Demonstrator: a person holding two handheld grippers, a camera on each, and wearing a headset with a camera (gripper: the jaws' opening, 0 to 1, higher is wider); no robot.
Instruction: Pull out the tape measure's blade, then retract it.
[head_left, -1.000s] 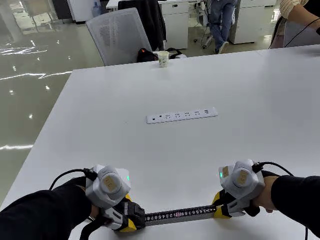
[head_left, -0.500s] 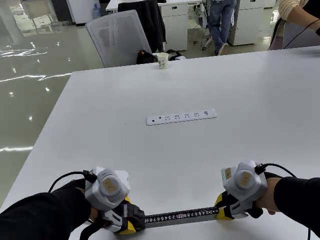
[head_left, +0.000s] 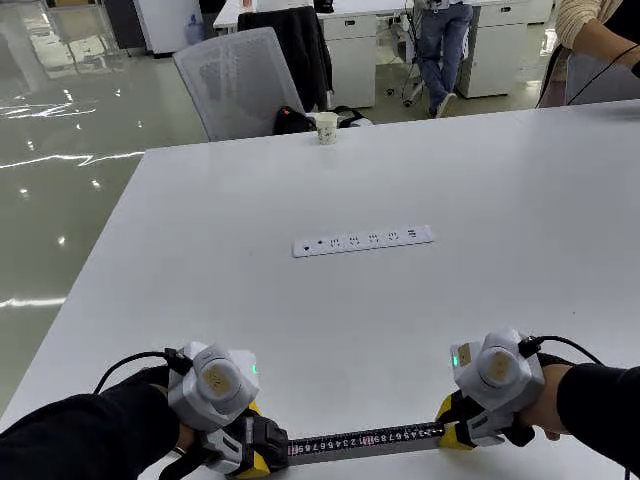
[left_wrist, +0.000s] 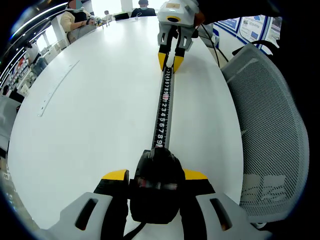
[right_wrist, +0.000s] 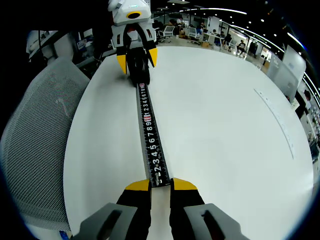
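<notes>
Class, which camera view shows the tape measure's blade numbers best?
The right gripper view: the blade runs up its middle, numerals large. The left gripper view shows them smaller; the head view, a thin strip.

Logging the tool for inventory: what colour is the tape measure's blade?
The blade is black with white numerals, clearest in the right gripper view.

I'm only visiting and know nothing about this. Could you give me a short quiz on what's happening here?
1. True or false: the left gripper grips the tape measure's case.
2. What does the right gripper pinch? A) paper cup B) end of the blade C) power strip
3. Fill in: between the grippers, the blade is pulled ___.
Key: 1 true; 2 B; 3 out.
</notes>
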